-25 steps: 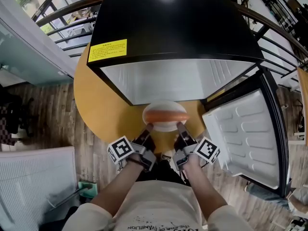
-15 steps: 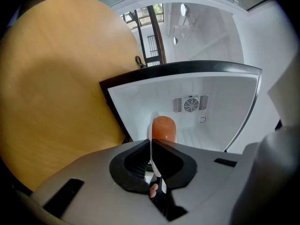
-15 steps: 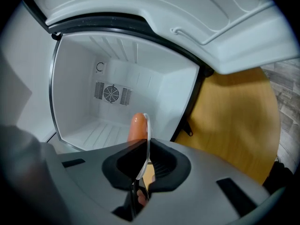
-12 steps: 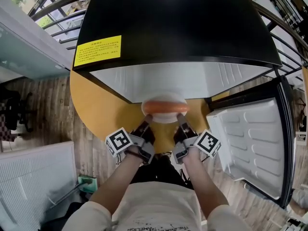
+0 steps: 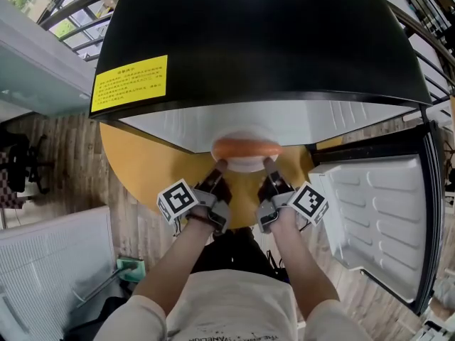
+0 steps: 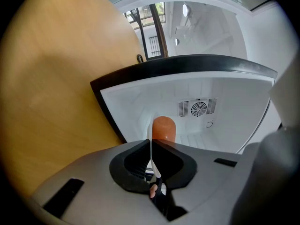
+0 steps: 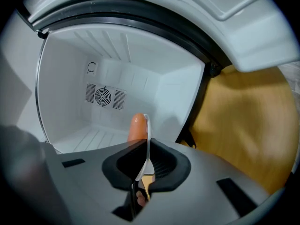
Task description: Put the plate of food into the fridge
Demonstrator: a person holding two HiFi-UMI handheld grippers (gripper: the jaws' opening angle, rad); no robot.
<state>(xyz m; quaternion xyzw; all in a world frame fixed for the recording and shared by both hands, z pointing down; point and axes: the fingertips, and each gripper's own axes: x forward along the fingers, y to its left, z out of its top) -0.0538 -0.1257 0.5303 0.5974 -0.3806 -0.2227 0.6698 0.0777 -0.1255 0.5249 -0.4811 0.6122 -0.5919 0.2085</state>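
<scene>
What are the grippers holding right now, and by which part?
Both hold the white plate, carrying a sausage, by its rim: left gripper on the left edge, right gripper on the right.

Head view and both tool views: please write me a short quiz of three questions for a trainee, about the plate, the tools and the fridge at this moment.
1. True or false: the fridge door is shut.
2. What is the left tool shut on? A: the rim of the plate; B: the table edge; C: nothing.
3. Fill in: the food on the plate is ____ in colour.
Key: 1 false, the fridge door stands open at the right. 2 A; the right tool grips the opposite rim. 3 orange.
</scene>
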